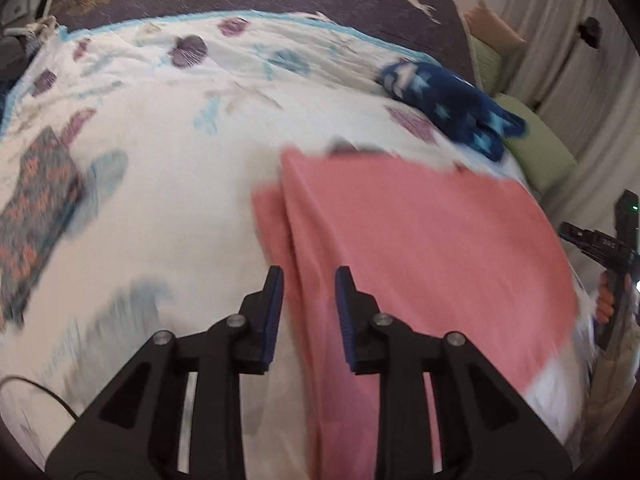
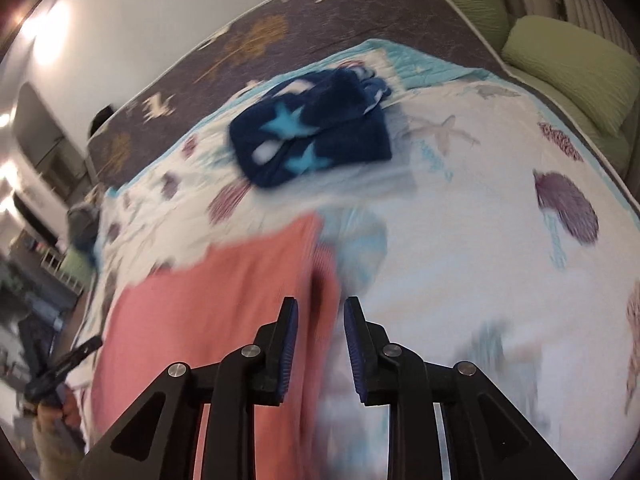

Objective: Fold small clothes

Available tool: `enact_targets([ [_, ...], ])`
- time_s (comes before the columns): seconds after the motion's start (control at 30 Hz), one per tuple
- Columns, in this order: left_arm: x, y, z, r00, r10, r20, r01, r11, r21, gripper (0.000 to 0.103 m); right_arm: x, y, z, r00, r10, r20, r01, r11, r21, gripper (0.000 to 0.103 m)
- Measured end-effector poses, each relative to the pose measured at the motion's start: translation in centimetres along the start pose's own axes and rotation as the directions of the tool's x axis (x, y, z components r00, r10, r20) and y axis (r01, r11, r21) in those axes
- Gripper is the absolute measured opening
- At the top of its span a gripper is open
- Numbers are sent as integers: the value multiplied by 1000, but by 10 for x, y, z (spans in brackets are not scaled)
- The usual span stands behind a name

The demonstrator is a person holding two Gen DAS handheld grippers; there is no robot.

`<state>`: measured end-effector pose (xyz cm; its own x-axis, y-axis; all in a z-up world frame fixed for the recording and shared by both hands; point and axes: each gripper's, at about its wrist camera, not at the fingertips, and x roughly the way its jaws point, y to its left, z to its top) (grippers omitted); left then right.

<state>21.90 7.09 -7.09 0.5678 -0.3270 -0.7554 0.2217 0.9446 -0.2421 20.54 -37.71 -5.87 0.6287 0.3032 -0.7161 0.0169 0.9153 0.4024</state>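
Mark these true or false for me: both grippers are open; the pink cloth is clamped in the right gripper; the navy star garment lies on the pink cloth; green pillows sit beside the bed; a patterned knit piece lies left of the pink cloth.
1. Both grippers are open. True: the left gripper and right gripper show gaps.
2. The pink cloth is clamped in the right gripper. False: nothing is gripped.
3. The navy star garment lies on the pink cloth. False: it lies apart, on the seashell quilt.
4. Green pillows sit beside the bed. True.
5. A patterned knit piece lies left of the pink cloth. True.
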Motion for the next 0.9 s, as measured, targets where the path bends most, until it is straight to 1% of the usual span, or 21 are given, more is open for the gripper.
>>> enact_targets([
  [0.1, -8, -7, -24, 999, -20, -37, 21, 999, 29, 27, -20, 8, -37, 998, 38, -44, -40, 997, -64, 27],
  [0.13, -10, -10, -31, 999, -13, -44, 15, 999, 36, 27, -24, 10, -48, 997, 50, -58, -54, 996, -76, 31],
  [0.17, -11, -11, -37, 999, -9, -46, 11, 999, 37, 21, -26, 12, -58, 996, 61, -70, -67, 994, -81, 37],
  [0.2, -12, -11, -41, 999, -11, -46, 13, 999, 32, 11, -27, 14, -69, 993, 73, -89, -81, 993, -87, 39],
  [0.23, -15, -11, -43, 999, -20, -38, 21, 1000, 16, 10, -26, 16, -76, 992, 78, -99, -86, 992, -89, 39],
  [0.27, -22, -11, -45, 999, -29, -16, 29, 1000, -5, 9, -25, 17, -81, 992, 71, -104, -81, 993, -87, 30],
  [0.3, -32, -11, -46, 999, -47, 9, 47, 999, -21, 8, -25, 18, -85, 994, 49, -97, -56, 996, -76, 10],
  [0.33, -48, -11, -48, 996, -73, 49, 75, 997, -36, 7, -30, 19, -89, 996, 42, -84, -47, 997, -61, 3],
  [0.37, -58, -10, -51, 994, -86, 71, 89, 995, -42, 3, -40, 18, -91, 997, 55, -48, -57, 998, -41, 3],
  [0.4, -66, -8, -55, 991, -102, 82, 106, 993, -47, 3, -49, 17, -93, 998, 65, -20, -66, 998, -25, 3],
  [0.43, -70, -4, -59, 992, -102, 79, 107, 993, -58, 4, -55, 15, -95, 997, 72, -8, -72, 997, -15, 3],
  [0.47, -69, 0, -63, 994, -81, 68, 86, 994, -69, 3, -58, 13, -97, 997, 72, -8, -72, 997, -12, 3],
  [0.53, -63, 9, -69, 998, -56, 28, 58, 994, -97, 3, -56, 6, -102, 999, 24, -40, -25, 1000, -7, 5],
  [0.6, -60, 14, -79, 995, -96, 6, 96, 986, -137, 4, -53, -3, -107, 998, 3, -68, -1, 1000, 30, 8],
  [0.63, -60, 14, -84, 994, -113, 10, 113, 983, -146, 4, -54, -6, -109, 997, 13, -72, -9, 999, 50, 11],
  [0.67, -61, 11, -88, 992, -126, 14, 127, 982, -141, 13, -56, -9, -112, 997, 29, -68, -24, 997, 72, 14],
  [0.7, -61, 8, -91, 991, -133, 14, 134, 982, -132, 30, -59, -12, -116, 997, 47, -56, -42, 995, 89, 16],
  [0.77, -59, 1, -95, 991, -130, 18, 131, 985, -111, 48, -63, -14, -121, 996, 75, -41, -71, 992, 104, 28],
  [0.83, -54, -7, -92, 992, -127, 21, 128, 988, -85, 48, -63, -13, -123, 995, 92, -37, -88, 991, 98, 35],
  [0.87, -52, -8, -91, 991, -133, 24, 135, 988, -81, 39, -62, -11, -123, 995, 93, -35, -90, 992, 90, 37],
  [0.9, -50, -9, -90, 991, -131, 27, 133, 988, -84, 18, -61, -8, -121, 995, 96, -32, -93, 992, 81, 39],
])
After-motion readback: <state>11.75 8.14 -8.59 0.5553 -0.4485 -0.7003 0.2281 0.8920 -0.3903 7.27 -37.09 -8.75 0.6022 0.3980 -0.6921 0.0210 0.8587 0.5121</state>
